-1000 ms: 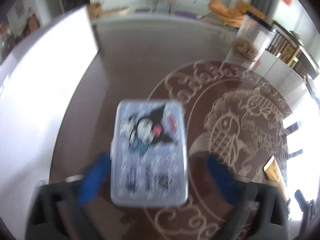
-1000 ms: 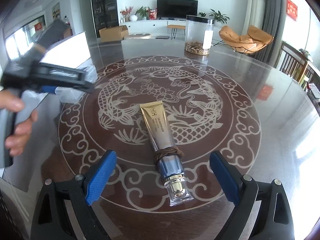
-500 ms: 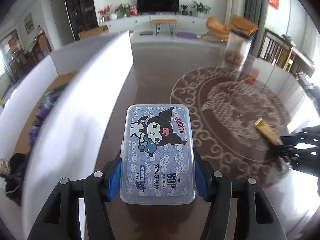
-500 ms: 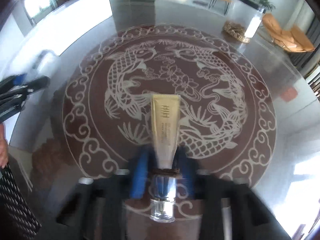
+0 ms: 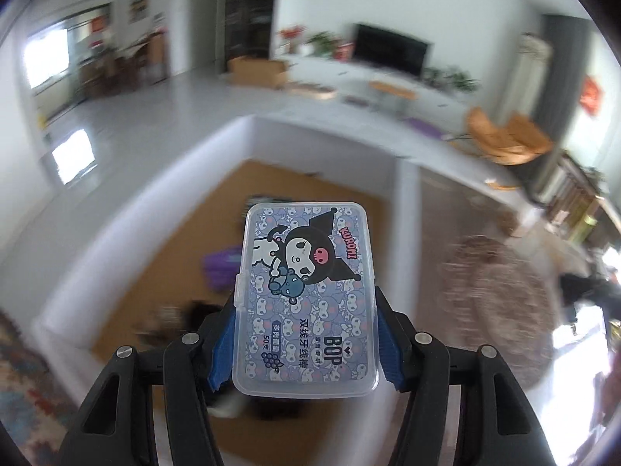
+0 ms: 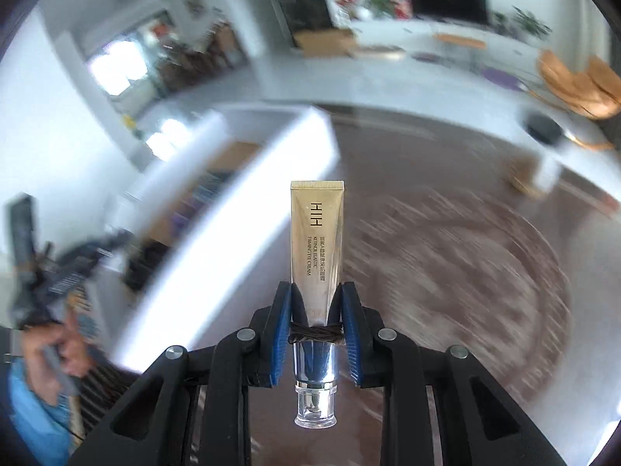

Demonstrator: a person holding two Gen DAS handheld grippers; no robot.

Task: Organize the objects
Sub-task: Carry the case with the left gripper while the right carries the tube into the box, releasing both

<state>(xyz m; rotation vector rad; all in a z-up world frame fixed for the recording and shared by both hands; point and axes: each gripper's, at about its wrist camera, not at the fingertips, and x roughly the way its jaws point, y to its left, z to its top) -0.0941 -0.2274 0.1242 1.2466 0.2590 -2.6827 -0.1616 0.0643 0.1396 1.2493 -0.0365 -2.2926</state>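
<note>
While both tools hang in the air, we have the left tool (image 5: 304, 343) clamped on the sides of a floss box (image 5: 306, 295), carried flat above a white bin (image 5: 326, 132) so it can drop straight in. Our right tool (image 6: 315, 326) pinches a gold cream tube (image 6: 316, 240) near its cap, lifted off the worktop (image 6: 446, 240), heading binward, we reckon.

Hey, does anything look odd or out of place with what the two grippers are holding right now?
One oddity: the gold eye cream tube in the right gripper has a brown hair tie wound around its neck, above the silver cap. The floss pick box in the left gripper looks intact and closed.
</note>
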